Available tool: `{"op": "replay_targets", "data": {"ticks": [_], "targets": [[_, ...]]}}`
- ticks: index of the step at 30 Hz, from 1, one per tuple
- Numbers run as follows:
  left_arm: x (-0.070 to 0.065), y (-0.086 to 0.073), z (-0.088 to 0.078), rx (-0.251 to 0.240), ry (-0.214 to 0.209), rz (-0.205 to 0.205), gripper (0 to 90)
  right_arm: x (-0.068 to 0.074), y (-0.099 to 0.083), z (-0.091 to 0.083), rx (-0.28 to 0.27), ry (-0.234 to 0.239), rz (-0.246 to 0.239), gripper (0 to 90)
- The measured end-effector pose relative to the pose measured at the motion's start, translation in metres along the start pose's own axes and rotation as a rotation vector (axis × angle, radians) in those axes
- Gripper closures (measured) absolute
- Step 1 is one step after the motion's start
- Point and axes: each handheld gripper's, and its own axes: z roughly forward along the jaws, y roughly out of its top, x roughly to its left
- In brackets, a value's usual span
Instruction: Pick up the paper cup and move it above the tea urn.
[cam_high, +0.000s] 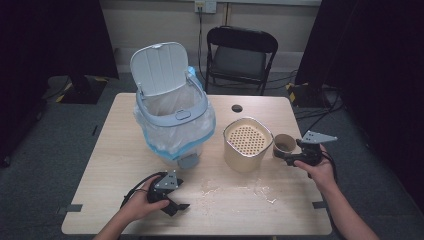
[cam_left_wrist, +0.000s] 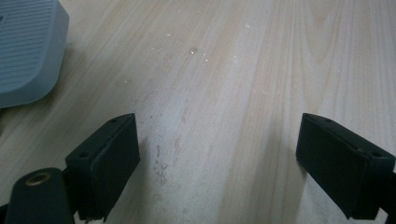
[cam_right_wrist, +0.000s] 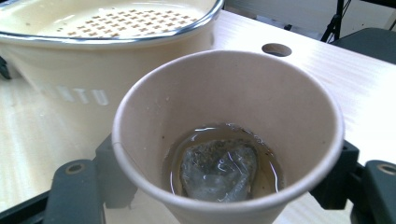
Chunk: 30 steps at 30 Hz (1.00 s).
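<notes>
The right gripper (cam_high: 292, 156) is clamped around a paper cup (cam_right_wrist: 229, 140), held just beside the cream strainer container (cam_high: 246, 144) at the right side of the table (cam_high: 125, 150). In the right gripper view a soaked tea bag (cam_right_wrist: 218, 169) lies in a little brownish liquid at the cup's bottom. The left gripper (cam_high: 176, 205) rests low at the near edge, jaws apart with nothing between them, near the pedal bin (cam_high: 172, 112), whose lid stands open.
</notes>
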Motion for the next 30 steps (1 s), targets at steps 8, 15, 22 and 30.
{"op": "replay_targets", "data": {"ticks": [8,15,22,30], "targets": [[-0.001,0.0,0.001,-0.011,-0.003,-0.013,12.8,-0.017,0.009,0.008,0.002,-0.023,0.007,25.3],[0.0,0.0,0.0,-0.001,-0.001,-0.002,12.7,-0.03,0.017,0.015,0.001,-0.041,0.006,25.3],[0.0,0.0,0.0,-0.005,-0.002,-0.008,12.7,-0.042,0.027,0.019,-0.014,-0.058,0.018,25.4],[0.0,0.0,0.0,0.0,-0.001,-0.001,12.7,-0.053,0.039,0.023,-0.014,-0.085,0.017,25.4]]}}
